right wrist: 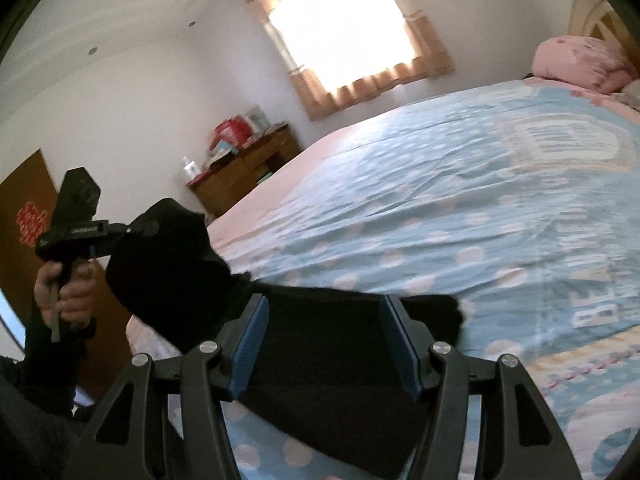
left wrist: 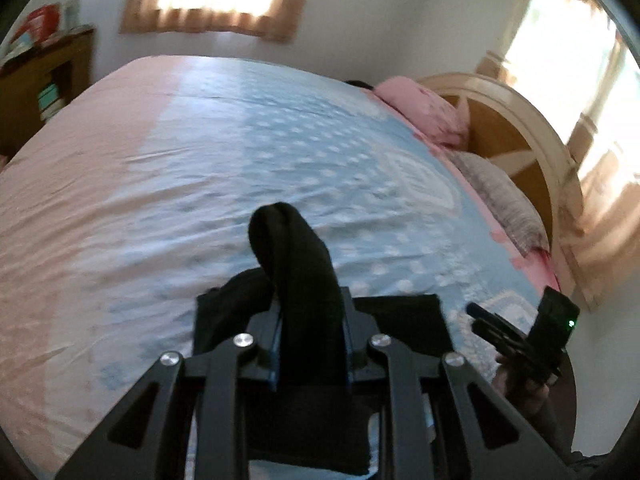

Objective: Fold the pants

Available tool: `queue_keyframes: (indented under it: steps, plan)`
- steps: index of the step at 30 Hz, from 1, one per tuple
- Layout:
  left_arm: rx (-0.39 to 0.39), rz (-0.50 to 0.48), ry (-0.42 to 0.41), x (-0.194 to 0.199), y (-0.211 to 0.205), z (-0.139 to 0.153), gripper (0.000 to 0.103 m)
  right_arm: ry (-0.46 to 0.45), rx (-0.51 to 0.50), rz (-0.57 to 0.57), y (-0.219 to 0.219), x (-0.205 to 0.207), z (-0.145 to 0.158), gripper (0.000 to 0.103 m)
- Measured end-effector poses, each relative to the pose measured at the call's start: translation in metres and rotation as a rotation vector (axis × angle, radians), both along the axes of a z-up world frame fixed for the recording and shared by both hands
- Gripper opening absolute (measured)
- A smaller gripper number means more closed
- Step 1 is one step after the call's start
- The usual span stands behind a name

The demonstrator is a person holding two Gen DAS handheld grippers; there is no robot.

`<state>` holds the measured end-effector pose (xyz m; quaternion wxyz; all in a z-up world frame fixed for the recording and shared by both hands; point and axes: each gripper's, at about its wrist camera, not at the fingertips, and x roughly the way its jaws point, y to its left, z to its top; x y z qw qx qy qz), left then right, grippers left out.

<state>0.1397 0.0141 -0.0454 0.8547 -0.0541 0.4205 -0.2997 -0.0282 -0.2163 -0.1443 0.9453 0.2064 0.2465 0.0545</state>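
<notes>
The black pants [left wrist: 296, 264] are held up over the bed. In the left wrist view my left gripper [left wrist: 310, 320] is shut on a bunched fold of the pants that sticks up between its fingers. In the right wrist view my right gripper [right wrist: 324, 320] is open, its blue pads [right wrist: 250, 344] standing apart on either side of the flat black cloth [right wrist: 320, 360] that lies between them. The left gripper also shows in the right wrist view [right wrist: 76, 224], holding a raised corner of the pants [right wrist: 168, 256]. The right gripper shows at the left wrist view's right edge [left wrist: 520, 336].
The bed [left wrist: 200, 160] has a blue dotted and pink cover. Pink [left wrist: 424, 108] and grey pillows [left wrist: 500, 200] lie by the wooden headboard [left wrist: 520, 136]. A wooden dresser [right wrist: 248, 168] with boxes stands past the bed's far side under a bright curtained window [right wrist: 344, 28].
</notes>
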Motion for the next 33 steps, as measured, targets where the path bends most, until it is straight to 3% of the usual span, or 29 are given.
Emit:
queue_keyframes:
  steps: [7, 14, 22, 27, 30, 33]
  plan:
    - [0.050, -0.101, 0.012, -0.003, -0.065, -0.001, 0.023, 0.006, 0.043, -0.084, -0.025, -0.005, -0.005, 0.060]
    - [0.118, -0.194, 0.070, -0.006, -0.124, -0.032, 0.023, 0.009, 0.065, -0.135, -0.041, -0.009, -0.009, 0.060]
    - [0.231, -0.244, 0.084, -0.015, -0.177, -0.072, 0.025, 0.015, 0.095, -0.179, -0.055, -0.014, -0.014, 0.060]
    - [0.214, -0.293, 0.100, -0.019, -0.194, -0.079, 0.033, 0.022, 0.104, -0.188, -0.058, -0.014, -0.015, 0.060]
    - [0.161, -0.342, 0.082, -0.028, -0.195, -0.068, 0.044, 0.022, 0.101, -0.201, -0.061, -0.017, -0.016, 0.060]
    - [0.144, -0.343, 0.002, -0.036, -0.183, -0.051, 0.059, 0.027, 0.102, -0.215, -0.064, -0.020, -0.016, 0.060]
